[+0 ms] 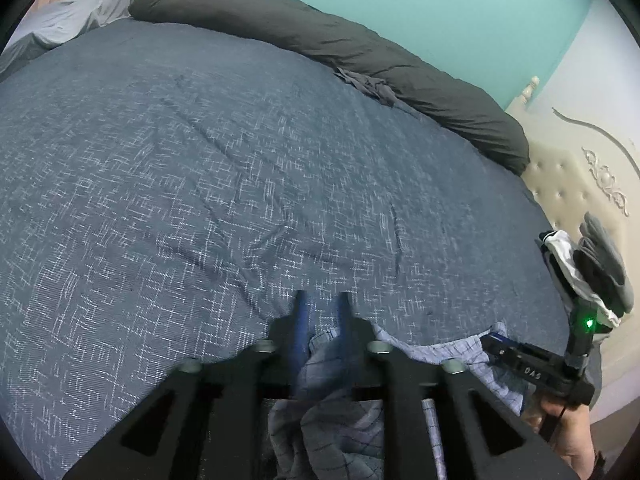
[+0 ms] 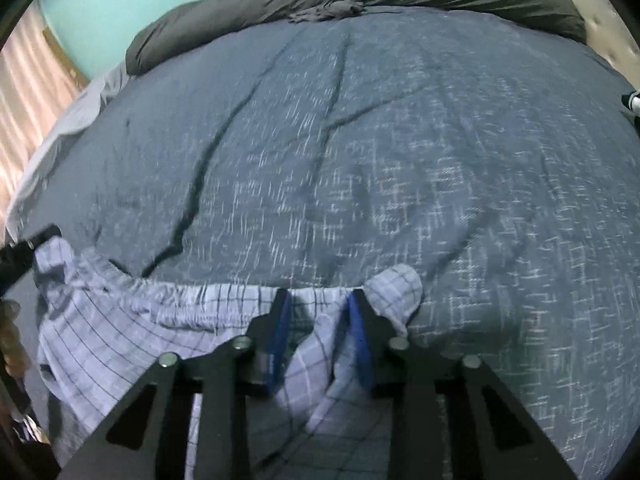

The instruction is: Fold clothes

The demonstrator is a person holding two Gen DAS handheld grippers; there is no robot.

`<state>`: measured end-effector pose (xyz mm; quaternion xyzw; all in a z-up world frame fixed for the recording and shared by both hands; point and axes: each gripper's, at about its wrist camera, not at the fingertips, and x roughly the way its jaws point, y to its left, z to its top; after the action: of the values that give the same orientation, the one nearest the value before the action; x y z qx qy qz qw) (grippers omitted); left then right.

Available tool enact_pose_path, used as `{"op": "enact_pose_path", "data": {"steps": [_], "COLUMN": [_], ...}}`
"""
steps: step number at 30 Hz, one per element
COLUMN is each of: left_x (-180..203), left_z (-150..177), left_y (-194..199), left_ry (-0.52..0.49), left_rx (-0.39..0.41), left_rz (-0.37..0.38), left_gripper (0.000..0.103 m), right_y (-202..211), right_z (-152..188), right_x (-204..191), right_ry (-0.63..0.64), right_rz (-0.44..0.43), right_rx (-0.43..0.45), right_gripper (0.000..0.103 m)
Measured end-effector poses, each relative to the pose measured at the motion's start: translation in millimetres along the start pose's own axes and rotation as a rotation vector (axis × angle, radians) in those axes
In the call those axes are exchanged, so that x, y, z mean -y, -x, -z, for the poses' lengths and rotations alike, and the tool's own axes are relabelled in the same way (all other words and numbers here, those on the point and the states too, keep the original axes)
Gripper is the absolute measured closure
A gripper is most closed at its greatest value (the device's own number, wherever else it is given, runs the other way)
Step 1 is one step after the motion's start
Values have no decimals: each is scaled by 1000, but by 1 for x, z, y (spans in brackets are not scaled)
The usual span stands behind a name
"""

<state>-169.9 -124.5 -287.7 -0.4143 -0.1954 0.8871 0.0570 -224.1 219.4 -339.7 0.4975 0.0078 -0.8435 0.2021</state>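
A light blue checked garment [image 2: 120, 332] with an elastic waistband hangs between my two grippers over the near edge of the bed. My left gripper [image 1: 322, 304] has cloth of the checked garment [image 1: 320, 364] bunched between its blue-padded fingers. My right gripper [image 2: 318, 300] holds the other end of the waistband between its fingers, with a corner of cloth sticking out to the right. The right gripper also shows in the left wrist view [image 1: 496, 340], the left gripper at the left edge of the right wrist view [image 2: 24, 248].
The bed is covered by a blue patterned blanket [image 1: 240, 180]. A rolled dark grey duvet [image 1: 360, 48] lies along its far side, with a small dark garment [image 1: 372, 84] against it. A pile of clothes [image 1: 592, 276] sits at the right, by a cream headboard [image 1: 568, 184].
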Motion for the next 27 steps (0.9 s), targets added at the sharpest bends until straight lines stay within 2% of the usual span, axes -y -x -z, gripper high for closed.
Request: {"op": "enact_pose_path", "data": {"steps": [2,4,13,15,24,27], "left_x": [-1,-1,-1,0,14,17], "left_z": [0,0,2,2,8,12], "left_y": [0,0,-5,-6,-12,-12], "left_ry": [1,2,41,50,24,4], "left_rx": [-3,-3,-37,-44,-88,-96], "left_rz": [2,0,41,50,92,94], "left_gripper": [64,64,64,64,65,66], "right_y": [1,4,49,57,63,58], "right_z": [2,2,1,3,23,34], "right_x": [-3,-3,-4,-6,11,13], "right_ry": [13,13,7,11,-11,-15], "right_rz": [3,-8,-131,-132,-128,-130], "right_rx": [4,9,106,115,31,-35], "right_gripper": [95,100,101,101,101,101]}}
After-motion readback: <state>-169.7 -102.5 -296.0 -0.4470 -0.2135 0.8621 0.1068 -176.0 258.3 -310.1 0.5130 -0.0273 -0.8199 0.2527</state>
